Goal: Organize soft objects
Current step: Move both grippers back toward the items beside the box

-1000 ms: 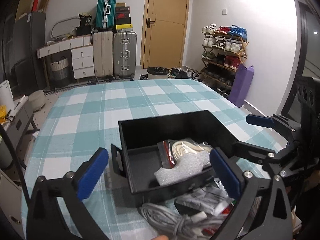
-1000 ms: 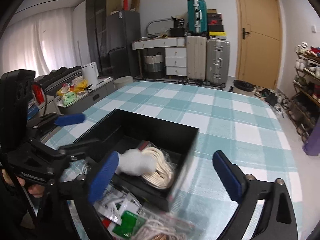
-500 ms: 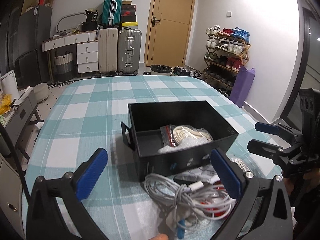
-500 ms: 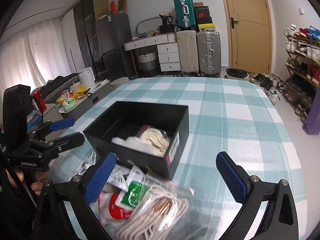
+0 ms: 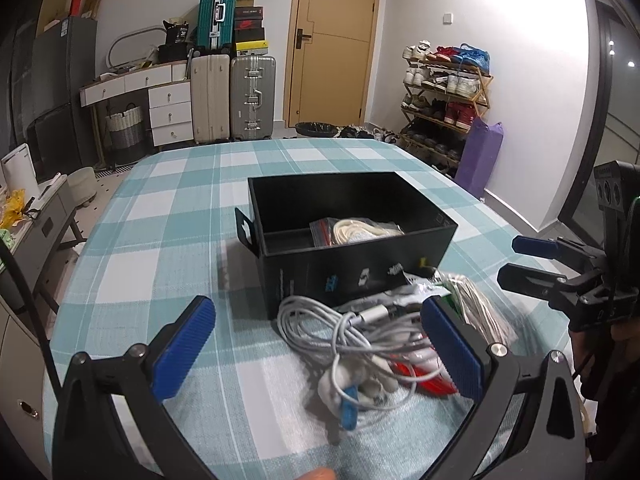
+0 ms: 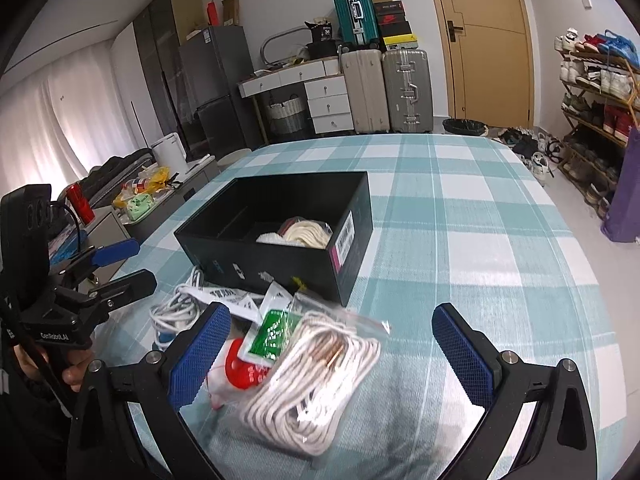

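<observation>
Nearest, the left gripper [image 5: 316, 354] and right gripper [image 6: 330, 356] hover with jaws wide apart, holding nothing, each framing part of the loose pile at the bench's [image 6: 460, 240] near edge. The cable [image 5: 352, 332] tangle lies under the left; the bagged rope [image 6: 316, 376] under the right, probably the next pick. Just behind, touching the pile, stands the black box [image 6: 280, 248], open-topped, one bagged rope [image 5: 360, 230] already inside with room left. Beyond and to the right the checked cloth lies bare to the far edge.
</observation>
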